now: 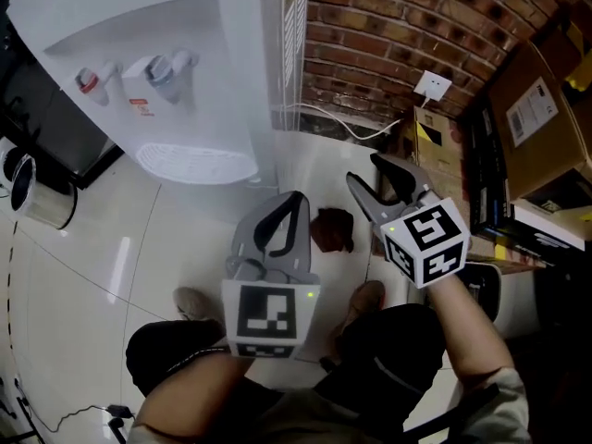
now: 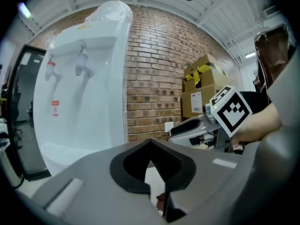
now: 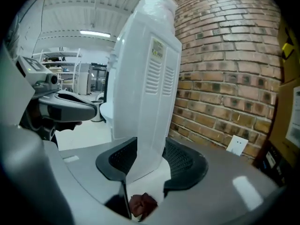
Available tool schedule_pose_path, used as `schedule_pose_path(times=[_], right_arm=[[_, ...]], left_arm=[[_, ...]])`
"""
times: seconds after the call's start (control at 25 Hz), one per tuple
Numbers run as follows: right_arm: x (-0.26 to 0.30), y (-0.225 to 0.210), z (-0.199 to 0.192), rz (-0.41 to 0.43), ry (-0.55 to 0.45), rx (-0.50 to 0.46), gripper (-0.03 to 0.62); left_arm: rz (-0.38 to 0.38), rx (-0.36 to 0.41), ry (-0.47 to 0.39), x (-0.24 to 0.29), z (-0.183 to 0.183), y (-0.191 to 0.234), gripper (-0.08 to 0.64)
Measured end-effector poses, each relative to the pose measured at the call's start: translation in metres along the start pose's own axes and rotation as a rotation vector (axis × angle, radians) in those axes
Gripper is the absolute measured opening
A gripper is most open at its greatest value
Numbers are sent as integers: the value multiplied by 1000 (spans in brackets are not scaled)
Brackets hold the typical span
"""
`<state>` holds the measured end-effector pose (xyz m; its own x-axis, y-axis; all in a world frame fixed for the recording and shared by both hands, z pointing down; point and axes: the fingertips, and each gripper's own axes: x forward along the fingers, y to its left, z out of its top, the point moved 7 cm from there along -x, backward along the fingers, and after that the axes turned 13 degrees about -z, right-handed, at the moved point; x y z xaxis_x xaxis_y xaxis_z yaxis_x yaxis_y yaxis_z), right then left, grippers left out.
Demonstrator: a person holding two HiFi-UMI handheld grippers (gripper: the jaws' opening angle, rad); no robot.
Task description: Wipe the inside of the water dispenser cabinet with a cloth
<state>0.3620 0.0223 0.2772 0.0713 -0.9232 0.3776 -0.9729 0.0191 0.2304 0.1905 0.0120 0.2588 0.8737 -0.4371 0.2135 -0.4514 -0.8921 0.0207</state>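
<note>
Dispenser (image 1: 157,72) stands white against the brick wall (image 1: 398,26). Off its base, on the pale floor (image 1: 111,248), I hold my left tongs (image 1: 298,196) pressed together and empty. My right tongs (image 1: 363,166) are spread apart, also empty. The dark red cloth (image 1: 333,230) lies crumpled on the floor between them.

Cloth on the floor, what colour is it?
The cloth is dark reddish brown, and it shows best in the head view.

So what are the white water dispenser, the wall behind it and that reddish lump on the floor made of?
Water dispenser: looks like smooth white moulded plastic, with vent slots on its side. Wall: bare red-brown brick with visible mortar lines. Reddish lump: probably soft cloth, judging by its crumpled folds.
</note>
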Motion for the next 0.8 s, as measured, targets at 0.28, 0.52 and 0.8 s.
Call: schedule_pose_path(times=[0.28, 0.52, 0.8], right_arm=[[85, 1, -94, 60, 178, 14, 246], [142, 30, -202, 133, 404, 15, 297], [177, 68, -324, 227, 665, -91, 415]], left_arm=[[-39, 113, 243, 44, -83, 8, 2], [-39, -110, 416, 54, -143, 25, 2], [-40, -144, 485, 50, -160, 22, 2]])
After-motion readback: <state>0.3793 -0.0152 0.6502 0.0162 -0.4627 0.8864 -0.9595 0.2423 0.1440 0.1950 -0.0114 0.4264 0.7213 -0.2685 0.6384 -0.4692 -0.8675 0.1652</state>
